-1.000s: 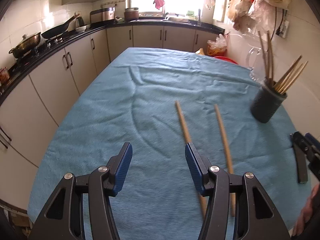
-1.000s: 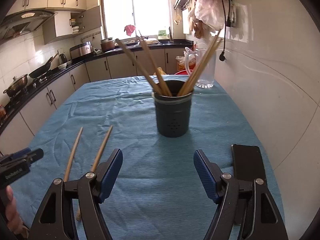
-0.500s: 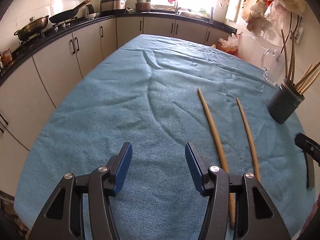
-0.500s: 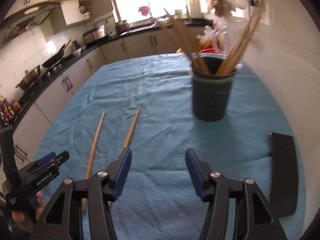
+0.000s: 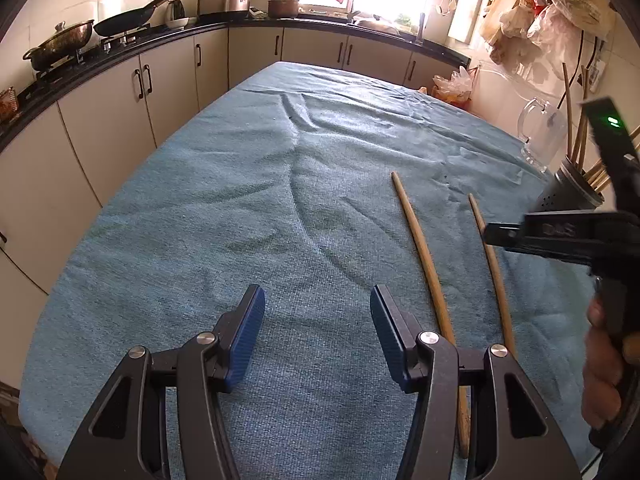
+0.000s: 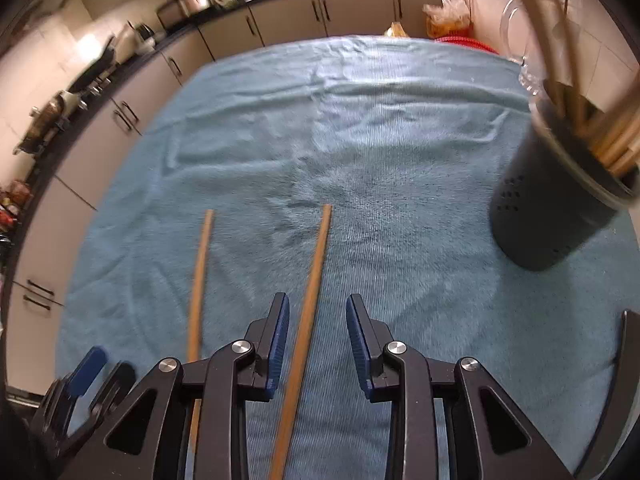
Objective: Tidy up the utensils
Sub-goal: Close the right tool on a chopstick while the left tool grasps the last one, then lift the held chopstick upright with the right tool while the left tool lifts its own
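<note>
Black right claw (image 5: 536, 236), lettering illegible

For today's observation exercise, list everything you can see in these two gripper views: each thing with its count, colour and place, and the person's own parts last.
Chopsticks: two, tan, flat on the cloth.
Holder: one, dark grey, right side, filled with more chopsticks.
Cloth: one, blue, over the table.
Glass jug: one, clear, behind the holder.
Pans: two, dark, on the stove.
Left gripper: open, nothing between.
Right gripper: closing around one chopstick.
Hand: on the right gripper.
</note>
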